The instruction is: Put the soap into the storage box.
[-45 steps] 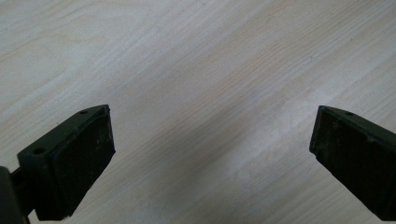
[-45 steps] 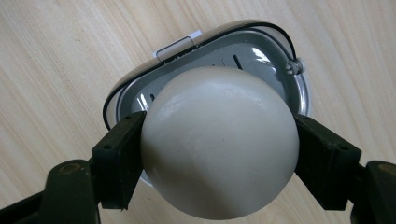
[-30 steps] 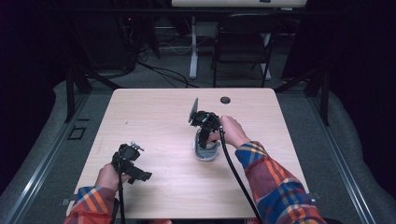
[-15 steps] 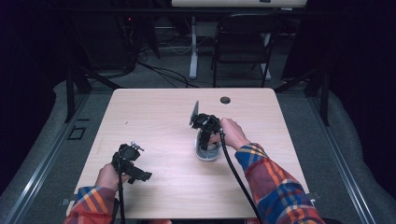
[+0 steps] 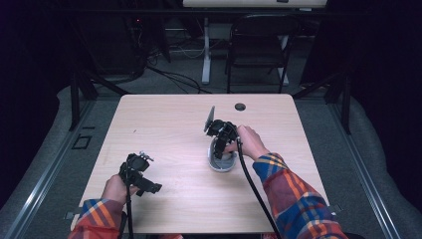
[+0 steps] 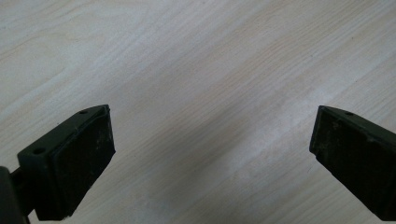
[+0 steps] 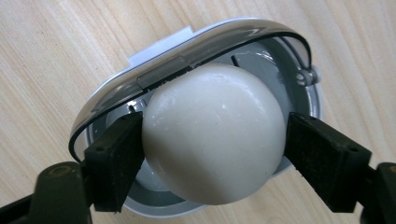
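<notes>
- Right gripper [image 7: 212, 140], right of the table's [image 5: 164, 119] centre, is flanking a cream egg [image 7: 212, 135] sitting in a grey holder [image 7: 140, 70]; its jaws have just been opening.
- Left gripper [image 6: 210, 140], near-left, is hovering with jaws wide apart over bare wood.

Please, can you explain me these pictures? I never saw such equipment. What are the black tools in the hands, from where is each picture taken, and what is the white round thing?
A person at a wooden table holds a hand-operated gripper in each hand. One camera looks down from above; the other two ride on the grippers and look along their black jaws.

The left gripper stands wide open over bare wood and holds nothing. The right gripper points down into a small grey-and-white holder, where a cream-white egg-shaped ball sits. Its jaws have just been opening: the left pad looks close against the ball, the right one stands slightly off. A small dark round hole is near the table's far edge.
</notes>
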### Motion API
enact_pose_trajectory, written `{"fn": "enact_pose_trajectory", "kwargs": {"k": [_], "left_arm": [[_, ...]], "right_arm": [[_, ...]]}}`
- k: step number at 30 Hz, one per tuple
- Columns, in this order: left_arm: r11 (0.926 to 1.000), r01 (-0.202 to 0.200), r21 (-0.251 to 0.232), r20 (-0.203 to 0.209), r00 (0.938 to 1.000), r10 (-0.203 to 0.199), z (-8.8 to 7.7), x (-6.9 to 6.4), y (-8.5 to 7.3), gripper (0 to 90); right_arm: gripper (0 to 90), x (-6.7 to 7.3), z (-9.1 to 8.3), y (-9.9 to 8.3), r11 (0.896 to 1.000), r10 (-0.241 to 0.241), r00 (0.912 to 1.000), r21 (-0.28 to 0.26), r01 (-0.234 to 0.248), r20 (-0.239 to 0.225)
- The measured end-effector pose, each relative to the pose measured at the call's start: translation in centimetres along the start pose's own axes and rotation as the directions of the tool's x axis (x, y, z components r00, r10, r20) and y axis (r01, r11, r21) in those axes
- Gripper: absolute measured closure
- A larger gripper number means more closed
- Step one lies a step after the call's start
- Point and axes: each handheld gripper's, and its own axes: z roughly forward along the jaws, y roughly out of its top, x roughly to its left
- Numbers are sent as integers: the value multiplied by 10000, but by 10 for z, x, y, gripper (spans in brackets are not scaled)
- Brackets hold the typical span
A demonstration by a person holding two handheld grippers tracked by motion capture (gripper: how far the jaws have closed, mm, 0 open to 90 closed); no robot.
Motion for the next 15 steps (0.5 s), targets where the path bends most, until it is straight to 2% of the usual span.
{"fn": "enact_pose_trajectory", "kwargs": {"k": [5,10,15], "left_arm": [[10000,-33,26,-19,10000,33,0,0,0,0],[10000,5,21,11,10000,-5,0,0,0,0],[10000,-31,10,-10,10000,31,0,0,0,0]], "right_arm": [[144,-2,-6,-4,9999,85,10000,-107,-85,-18],[60,-3,-16,-11,9983,113,9997,-577,-126,-219],[35,-3,-26,-19,9965,239,9994,-801,-256,-232]]}}
